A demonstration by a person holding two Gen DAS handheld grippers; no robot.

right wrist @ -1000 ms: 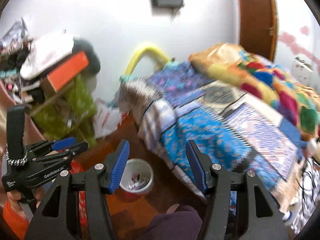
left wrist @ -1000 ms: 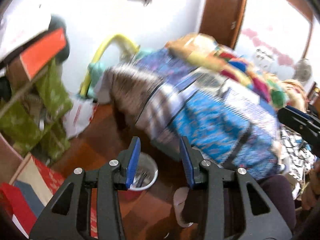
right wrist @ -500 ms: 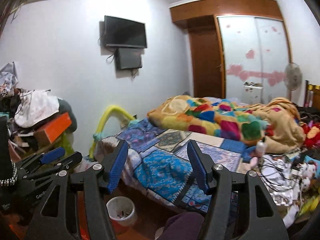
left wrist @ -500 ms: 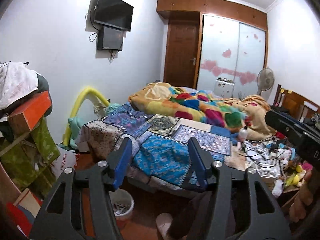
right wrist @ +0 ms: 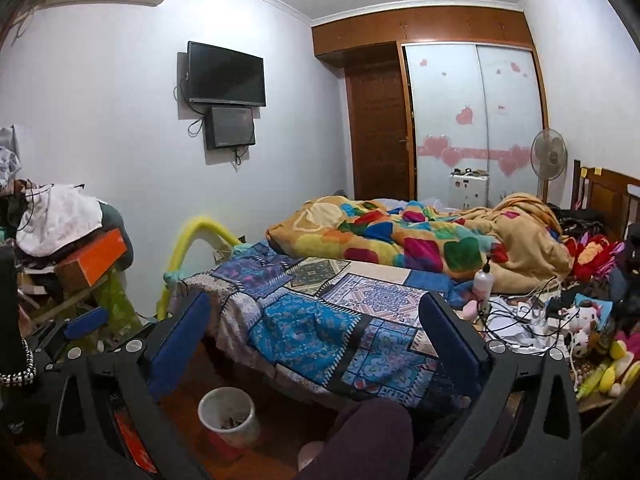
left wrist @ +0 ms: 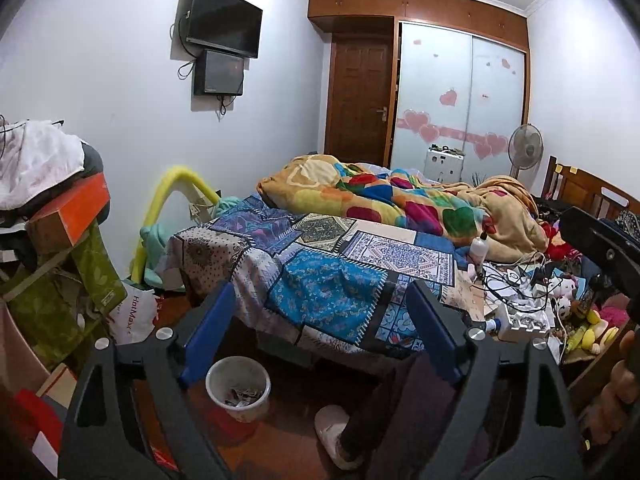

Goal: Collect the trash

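A small white trash bin (left wrist: 238, 388) with scraps inside stands on the wooden floor by the bed's near corner; it also shows in the right wrist view (right wrist: 227, 412). My left gripper (left wrist: 320, 328) is open and empty, held above the bin and the bed edge. My right gripper (right wrist: 316, 344) is open and empty, also facing the bed. Papers, cables and small items (left wrist: 516, 284) lie cluttered on the bed's right side, with a white pump bottle (right wrist: 484, 280) among them. The left gripper (right wrist: 80, 328) shows at the right wrist view's left edge.
A bed with a patchwork cover (left wrist: 332, 272) and a colourful blanket (left wrist: 392, 204) fills the middle. A pile of boxes, bags and clothes (left wrist: 56, 216) stands at the left. My leg and slipper (left wrist: 340, 432) are by the bed. A fan (left wrist: 525, 148) stands by the wardrobe.
Both grippers have tilted up from the floor and bin to face the bed and room. Both have opened wider. The views have steadied from blur.
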